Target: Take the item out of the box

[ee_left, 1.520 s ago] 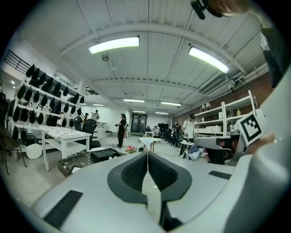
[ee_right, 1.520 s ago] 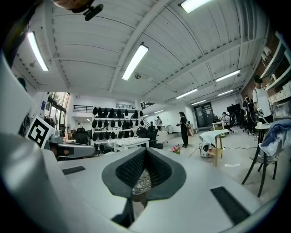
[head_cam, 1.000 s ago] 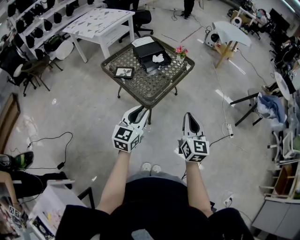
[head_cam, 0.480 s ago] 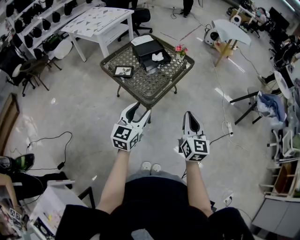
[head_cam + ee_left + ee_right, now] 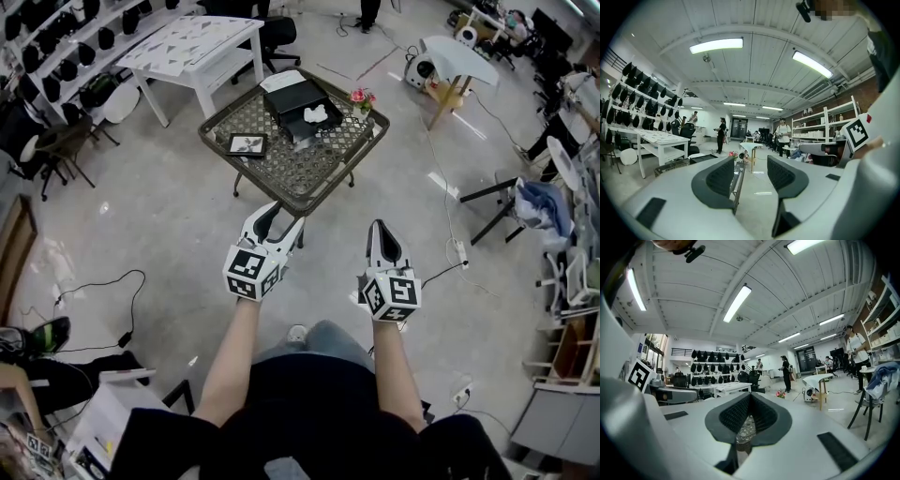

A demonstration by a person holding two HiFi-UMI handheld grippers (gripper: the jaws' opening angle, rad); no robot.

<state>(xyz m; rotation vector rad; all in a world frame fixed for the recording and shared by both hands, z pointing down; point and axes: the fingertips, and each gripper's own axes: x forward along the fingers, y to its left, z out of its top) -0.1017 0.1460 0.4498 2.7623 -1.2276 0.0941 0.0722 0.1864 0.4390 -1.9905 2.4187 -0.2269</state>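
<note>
One change: left hand-held gripper (image 5: pixel 283 218) jaws have just been opening, empty; right hand-held gripper (image 5: pixel 379 229) clenched; box (image 5: pixel 292 97) well apart, unreached.

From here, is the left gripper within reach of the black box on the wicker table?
Probably not yet. The left gripper, its jaws just opening with nothing between them, appears short of the wicker table at its near corner; the black box sits toward the far side. Nothing blocks the way.

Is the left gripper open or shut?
Open. The left gripper's pads stand apart in its own view, with nothing between them, only floor beyond. Its jaws have just been opening.
</note>
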